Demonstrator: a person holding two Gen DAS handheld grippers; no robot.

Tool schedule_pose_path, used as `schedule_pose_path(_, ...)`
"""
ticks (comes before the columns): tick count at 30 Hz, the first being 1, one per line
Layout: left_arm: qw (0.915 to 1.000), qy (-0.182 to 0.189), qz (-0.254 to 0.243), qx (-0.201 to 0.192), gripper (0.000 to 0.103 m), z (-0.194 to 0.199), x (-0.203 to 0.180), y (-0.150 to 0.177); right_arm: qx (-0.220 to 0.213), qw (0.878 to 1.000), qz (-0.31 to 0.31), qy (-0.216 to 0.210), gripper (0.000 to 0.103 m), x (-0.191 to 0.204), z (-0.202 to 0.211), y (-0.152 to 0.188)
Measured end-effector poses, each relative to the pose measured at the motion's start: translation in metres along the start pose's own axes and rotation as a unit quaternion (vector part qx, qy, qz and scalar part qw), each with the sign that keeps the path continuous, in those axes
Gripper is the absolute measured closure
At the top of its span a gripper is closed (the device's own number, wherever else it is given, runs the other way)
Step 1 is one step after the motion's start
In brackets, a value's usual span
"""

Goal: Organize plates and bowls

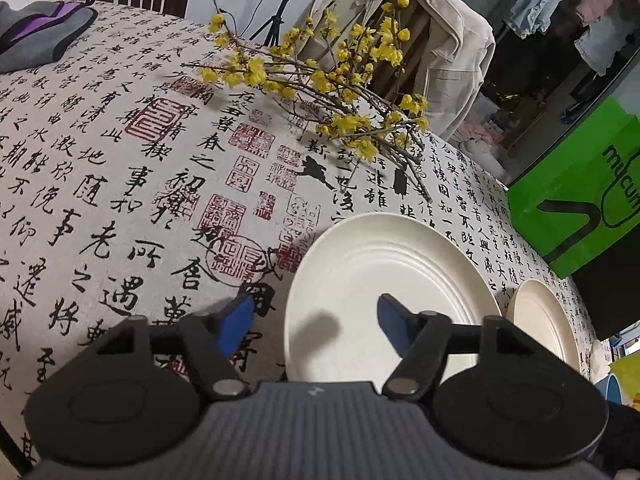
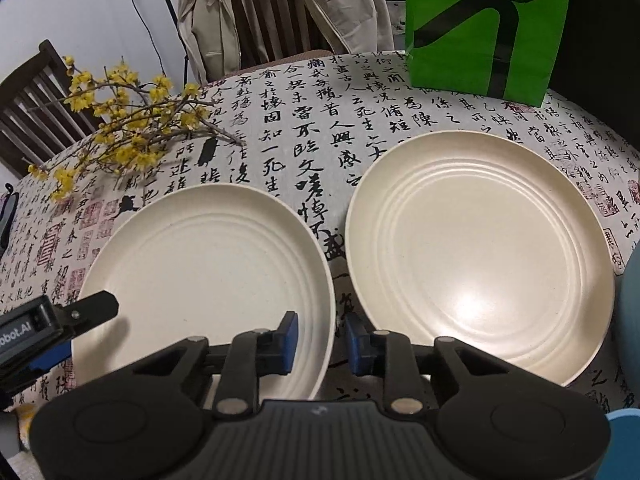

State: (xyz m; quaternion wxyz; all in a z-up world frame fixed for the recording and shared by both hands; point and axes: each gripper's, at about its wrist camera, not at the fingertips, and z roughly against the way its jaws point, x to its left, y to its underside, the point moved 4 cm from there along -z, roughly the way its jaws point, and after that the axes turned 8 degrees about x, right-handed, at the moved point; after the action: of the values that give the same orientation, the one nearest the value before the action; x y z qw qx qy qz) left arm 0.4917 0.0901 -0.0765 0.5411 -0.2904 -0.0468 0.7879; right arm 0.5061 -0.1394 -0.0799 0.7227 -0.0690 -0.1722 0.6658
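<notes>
While both cream plates lie flat and close together on the tabletop (image 2: 304, 120), your right tongs (image 2: 322, 342) straddle the near right rim of the left plate (image 2: 208, 256), one pad over the plate, the other over the cloth; I cannot tell whether they pinch it. The right plate (image 2: 480, 240) sits just beside them. Your left tongs (image 1: 316, 328) stand open astride the left plate's (image 1: 384, 272) left rim, clear of it. Yellow flowers (image 2: 124, 128) lie behind the left plate and a green bag (image 2: 488, 24) stands behind the right plate.
</notes>
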Motion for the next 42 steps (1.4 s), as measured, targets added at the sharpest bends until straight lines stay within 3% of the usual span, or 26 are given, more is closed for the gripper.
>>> schedule_pose_path(3, 0.9999, 0.012, 0.000, 0.005, 0.057, -0.002, 0.000, 0.000, -0.003, 1.000, -0.002, -0.008, 0.084, 0.000, 0.000, 0.000)
schedule_pose_path(8, 0.9999, 0.012, -0.002, 0.005, 0.066, -0.004, 0.000, 0.000, -0.008, 1.000, -0.001, -0.009, 0.086, 0.000, 0.001, 0.001)
schedule_pose_path(23, 0.9999, 0.001, -0.007, -0.008, 0.066, -0.002, 0.000, -0.001, -0.032, 0.999, 0.028, -0.004, 0.089, 0.006, 0.008, 0.006)
schedule_pose_path(42, 0.9996, 0.013, -0.007, -0.026, 0.066, 0.011, 0.000, -0.003, -0.080, 0.995, 0.055, 0.000, 0.089, 0.011, 0.025, 0.010)
